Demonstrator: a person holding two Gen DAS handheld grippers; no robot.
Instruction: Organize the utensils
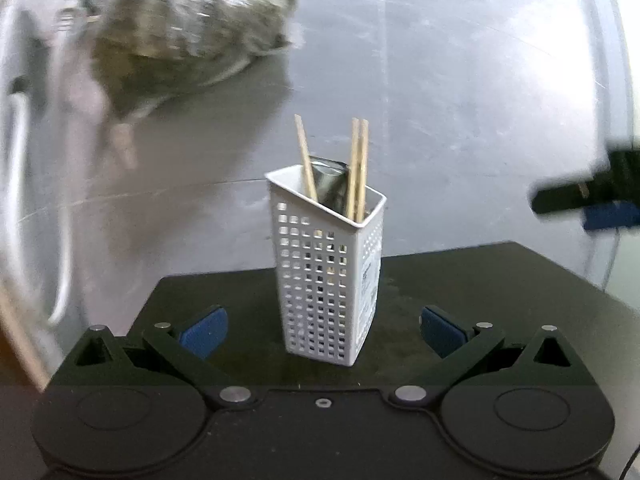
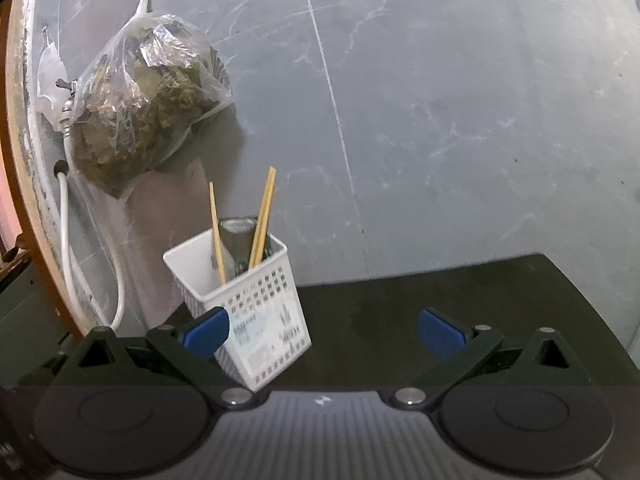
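The white basket (image 1: 329, 280) stands upright, chopsticks (image 1: 358, 168) vertical, dead ahead between the spread, empty left tongs (image 1: 324, 330); the right tongs (image 2: 324, 330), likewise spread, have it off left.

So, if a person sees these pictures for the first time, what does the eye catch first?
First, the white perforated holder standing upright on the black tabletop, with wooden chopsticks and a metal utensil sticking out. Next, the clear plastic bag of greenish-brown material hanging on the grey wall behind, to the left. Both tongs, left and right, are open and empty.
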